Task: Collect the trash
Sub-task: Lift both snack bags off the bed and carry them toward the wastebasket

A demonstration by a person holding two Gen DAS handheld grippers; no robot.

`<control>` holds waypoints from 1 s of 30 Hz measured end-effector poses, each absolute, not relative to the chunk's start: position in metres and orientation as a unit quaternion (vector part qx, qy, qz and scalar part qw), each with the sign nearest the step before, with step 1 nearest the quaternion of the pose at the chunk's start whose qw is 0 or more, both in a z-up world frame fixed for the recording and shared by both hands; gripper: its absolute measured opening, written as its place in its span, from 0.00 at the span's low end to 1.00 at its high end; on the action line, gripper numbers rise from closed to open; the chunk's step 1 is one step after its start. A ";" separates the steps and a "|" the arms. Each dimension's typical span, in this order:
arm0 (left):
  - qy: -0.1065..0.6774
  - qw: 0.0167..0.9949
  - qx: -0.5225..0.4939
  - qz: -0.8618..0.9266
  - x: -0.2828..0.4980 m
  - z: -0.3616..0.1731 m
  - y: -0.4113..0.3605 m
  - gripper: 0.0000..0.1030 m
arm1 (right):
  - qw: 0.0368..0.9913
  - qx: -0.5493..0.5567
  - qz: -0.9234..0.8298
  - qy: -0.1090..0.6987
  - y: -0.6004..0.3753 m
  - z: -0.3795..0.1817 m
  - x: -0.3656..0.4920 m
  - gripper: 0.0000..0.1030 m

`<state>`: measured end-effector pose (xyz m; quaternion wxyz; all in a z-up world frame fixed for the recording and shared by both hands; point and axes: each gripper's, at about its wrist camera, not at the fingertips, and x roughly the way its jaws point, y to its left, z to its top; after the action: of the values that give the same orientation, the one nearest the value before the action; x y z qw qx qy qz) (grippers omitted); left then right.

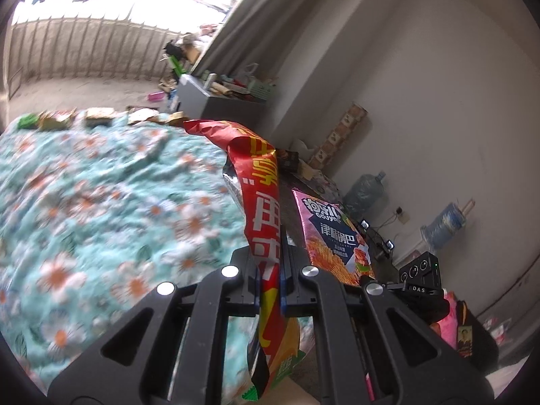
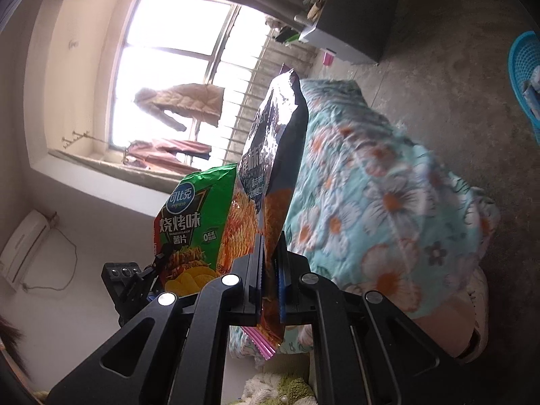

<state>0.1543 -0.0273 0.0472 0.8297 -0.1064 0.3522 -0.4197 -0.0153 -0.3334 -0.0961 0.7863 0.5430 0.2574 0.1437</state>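
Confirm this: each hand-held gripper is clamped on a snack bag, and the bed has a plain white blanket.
Wrong on the blanket: both wrist views show it turquoise with white and orange flowers. The rest holds: left hand-held gripper and right hand-held gripper each clamp a snack bag.

The floral blanket [image 1: 101,202] smears with blur — the blue basket [image 2: 526,77] (right edge) is cut off.
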 end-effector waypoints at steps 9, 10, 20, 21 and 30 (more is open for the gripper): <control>0.329 0.822 -0.037 -0.463 0.149 0.056 -0.116 0.05 | 0.776 0.588 0.099 0.207 -0.382 -0.111 -0.050 0.07; 0.326 0.821 -0.028 -0.468 0.147 0.056 -0.127 0.05 | 0.773 0.594 0.093 0.202 -0.387 -0.114 -0.054 0.07; 0.322 0.810 0.013 -0.490 0.142 0.050 -0.191 0.05 | 0.688 0.705 0.020 0.171 -0.438 -0.191 -0.075 0.07; 0.323 0.809 0.014 -0.492 0.143 0.050 -0.195 0.05 | 0.681 0.712 0.014 0.171 -0.440 -0.198 -0.077 0.07; 0.324 0.792 0.019 -0.516 0.149 0.045 -0.240 0.05 | 0.612 0.779 -0.061 0.122 -0.473 -0.258 -0.098 0.07</control>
<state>0.1493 -0.2399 0.0448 0.7924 0.0188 0.3239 -0.5165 -0.0984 -0.4733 -0.2583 0.6123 0.7788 0.1218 -0.0606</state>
